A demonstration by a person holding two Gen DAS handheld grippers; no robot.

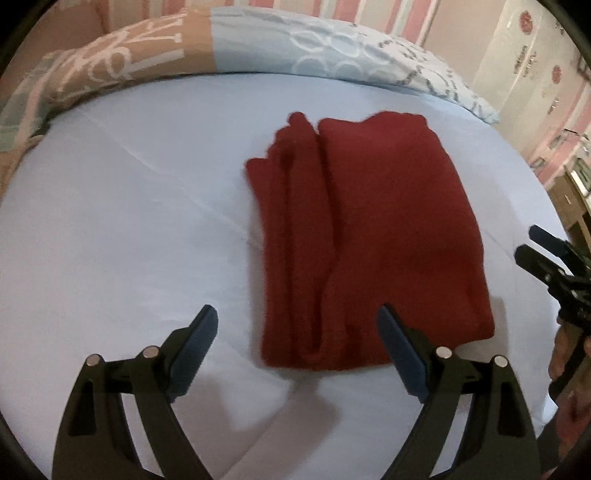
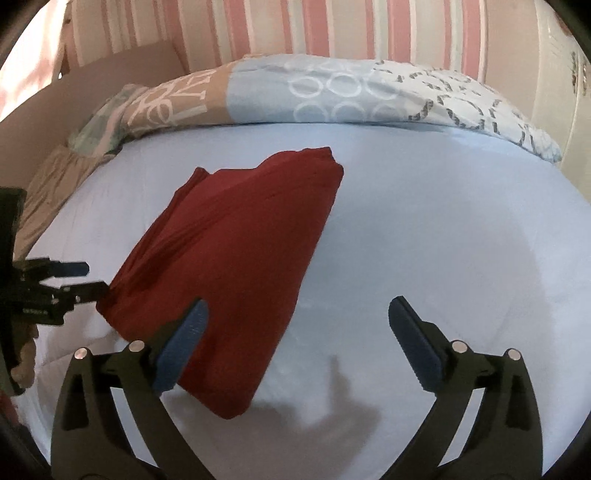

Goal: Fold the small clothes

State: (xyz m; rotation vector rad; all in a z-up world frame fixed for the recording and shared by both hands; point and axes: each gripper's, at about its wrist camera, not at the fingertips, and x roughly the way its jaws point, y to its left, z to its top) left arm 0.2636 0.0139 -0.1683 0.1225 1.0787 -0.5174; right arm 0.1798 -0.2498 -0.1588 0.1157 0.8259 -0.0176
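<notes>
A dark red garment (image 1: 365, 236) lies folded into a thick rectangle on the pale blue bed sheet (image 1: 129, 221). My left gripper (image 1: 295, 321) hovers open just above its near edge, nothing between the blue pads. In the right wrist view the same red garment (image 2: 236, 258) stretches from centre to lower left. My right gripper (image 2: 297, 314) is open wide beside it, its left finger over the cloth's near corner, gripping nothing. The other gripper shows at each view's edge: the right gripper (image 1: 535, 247) in the left wrist view and the left gripper (image 2: 85, 280) in the right wrist view.
A patterned duvet (image 2: 332, 92) in tan, blue and white is bunched along the far side of the bed. Behind it is a pink and white striped wall (image 2: 295, 29). A white cupboard (image 1: 524, 55) stands at the far right. A hand (image 1: 565, 354) holds the right gripper.
</notes>
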